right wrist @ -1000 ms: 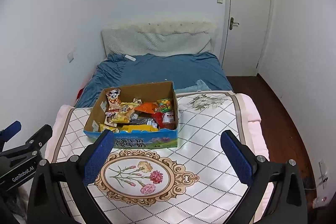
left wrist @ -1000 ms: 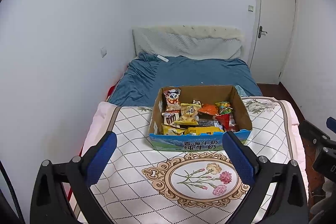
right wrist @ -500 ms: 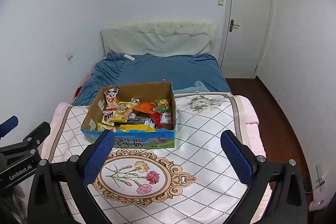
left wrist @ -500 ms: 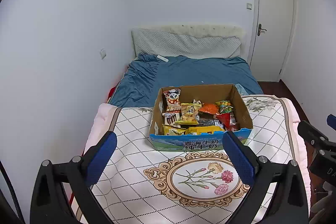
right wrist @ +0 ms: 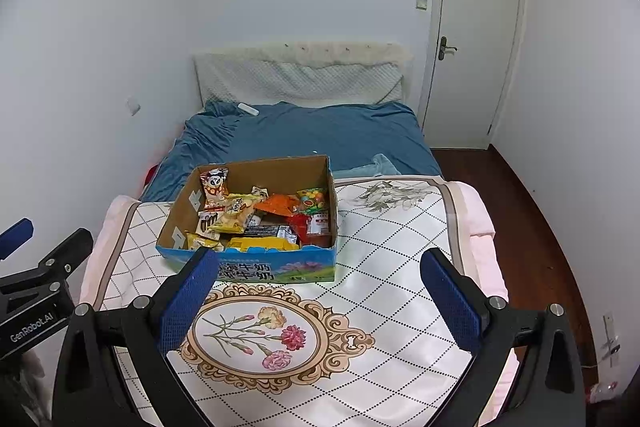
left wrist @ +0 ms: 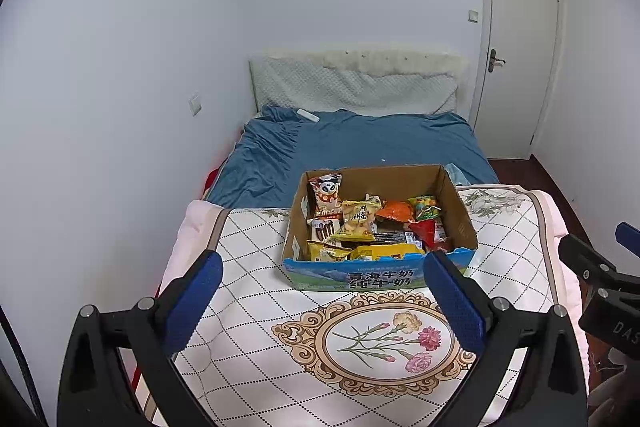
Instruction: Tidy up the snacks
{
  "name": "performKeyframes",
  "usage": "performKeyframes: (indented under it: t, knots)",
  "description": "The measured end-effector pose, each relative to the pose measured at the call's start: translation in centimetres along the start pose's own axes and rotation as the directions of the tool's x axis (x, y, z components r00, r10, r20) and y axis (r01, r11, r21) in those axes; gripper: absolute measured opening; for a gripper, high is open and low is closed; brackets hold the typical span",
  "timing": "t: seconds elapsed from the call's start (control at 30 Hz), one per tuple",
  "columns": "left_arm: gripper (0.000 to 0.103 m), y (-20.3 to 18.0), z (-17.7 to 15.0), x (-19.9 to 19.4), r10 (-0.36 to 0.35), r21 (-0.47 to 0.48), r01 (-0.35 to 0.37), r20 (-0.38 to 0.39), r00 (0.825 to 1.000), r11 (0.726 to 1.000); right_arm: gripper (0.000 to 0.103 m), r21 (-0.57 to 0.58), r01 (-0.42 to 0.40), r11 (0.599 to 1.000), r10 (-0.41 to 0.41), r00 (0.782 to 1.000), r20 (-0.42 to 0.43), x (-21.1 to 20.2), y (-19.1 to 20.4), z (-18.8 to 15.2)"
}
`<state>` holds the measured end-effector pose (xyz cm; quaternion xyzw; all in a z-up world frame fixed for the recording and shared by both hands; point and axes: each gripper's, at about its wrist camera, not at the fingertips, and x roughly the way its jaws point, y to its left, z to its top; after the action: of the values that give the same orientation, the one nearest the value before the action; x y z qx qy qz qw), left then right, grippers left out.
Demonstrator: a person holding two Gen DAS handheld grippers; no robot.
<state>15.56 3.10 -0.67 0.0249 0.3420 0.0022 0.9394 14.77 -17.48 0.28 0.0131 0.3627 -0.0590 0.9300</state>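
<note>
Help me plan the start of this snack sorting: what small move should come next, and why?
Probably bring the left tongs forward and down toward the cardboard box. Both tongs stand open and empty, well short of it, and all the snack packets are piled inside on the quilt.
</note>
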Motion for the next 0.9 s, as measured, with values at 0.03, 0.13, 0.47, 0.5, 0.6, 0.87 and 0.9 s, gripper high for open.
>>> performKeyframes:
  t: [0.03, 0.13, 0.47, 0.5, 0.6, 0.87, 0.9]
  knots:
    - [0.103, -0.01, 0.02, -0.04, -0.001, 0.001, 0.001, 0.000, 1.000, 1.000, 0.103, 0.000, -0.001, 1.000, 0.001, 1.000, -0.001, 0.06, -0.01, 0.04]
    - [0.103, -0.07, 0.10, -0.05, -0.001, 0.001, 0.001, 0.002, 1.000, 1.000, 0.103, 0.000, -0.002, 1.000, 0.002, 1.000, -0.001, 0.11, -0.02, 0.05]
    - [0.103, -0.28, 0.03, -0.30, -0.006, -0.002, 0.006, 0.004, 1.000, 1.000, 0.103, 0.003, -0.009, 1.000, 0.009, 1.000, -0.002, 0.04, -0.06, 0.02]
    - [0.103, -0.31, 0.02, -0.36, -0.005, -0.002, 0.005, 0.006, 1.000, 1.000, 0.103, 0.004, -0.009, 1.000, 0.009, 1.000, -0.003, 0.04, -0.07, 0.01]
    - [0.103, -0.38, 0.03, -0.40, -0.004, -0.003, 0.004, 0.006, 1.000, 1.000, 0.103, 0.002, -0.014, 1.000, 0.014, 1.000, 0.001, -0.02, -0.09, 0.02]
    - [0.103, -0.45, 0.05, -0.49, -0.010, -0.006, 0.010, 0.006, 1.000, 1.000, 0.103, 0.001, -0.024, 1.000, 0.024, 1.000, 0.002, -0.11, -0.04, -0.01]
    - [0.103, -0.47, 0.02, -0.52, -0.010, -0.006, 0.010, 0.007, 1.000, 1.000, 0.103, 0.000, -0.025, 1.000, 0.025, 1.000, 0.002, -0.11, -0.01, -0.01]
